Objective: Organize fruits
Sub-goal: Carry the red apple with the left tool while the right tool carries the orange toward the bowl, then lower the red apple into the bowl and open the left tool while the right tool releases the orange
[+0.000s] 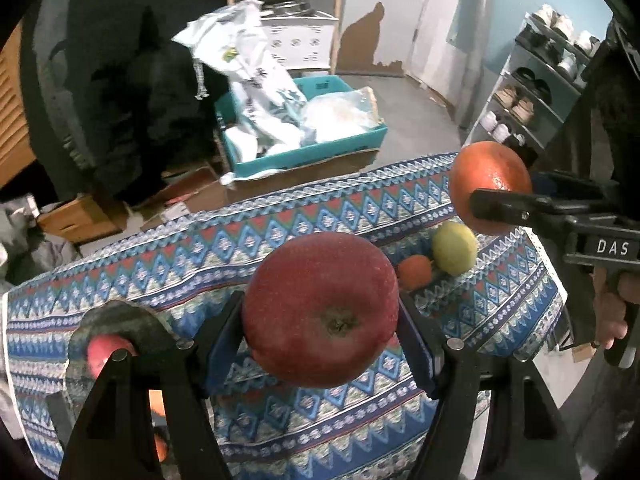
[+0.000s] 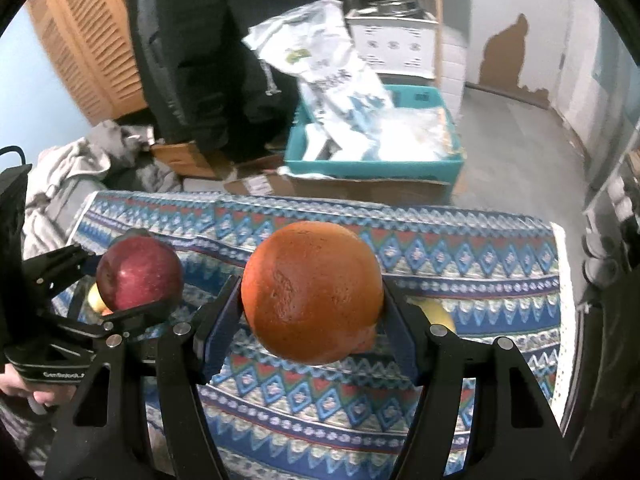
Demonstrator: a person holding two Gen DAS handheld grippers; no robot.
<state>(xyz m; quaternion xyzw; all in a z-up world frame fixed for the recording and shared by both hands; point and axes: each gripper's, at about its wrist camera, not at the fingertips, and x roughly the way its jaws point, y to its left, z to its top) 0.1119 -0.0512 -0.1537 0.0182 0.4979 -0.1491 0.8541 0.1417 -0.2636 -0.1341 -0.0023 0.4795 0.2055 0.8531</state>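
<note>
Here, a table under a blue, red and white zigzag-patterned woven cloth [image 1: 328,216] fills the near scene. Beyond its far edge sits a teal plastic crate [image 1: 304,148] stuffed with white bags. The left gripper [image 1: 320,316] is clamped on a round dark-red apple [image 1: 320,308], lifted clear above the cloth. The right gripper [image 2: 312,300] squeezes a large round orange [image 2: 312,292], likewise held above the cloth. Right of the apple, a yellow-green lemon-like fruit [image 1: 454,248] and a small tangerine [image 1: 415,272] rest touching on the cloth.
</note>
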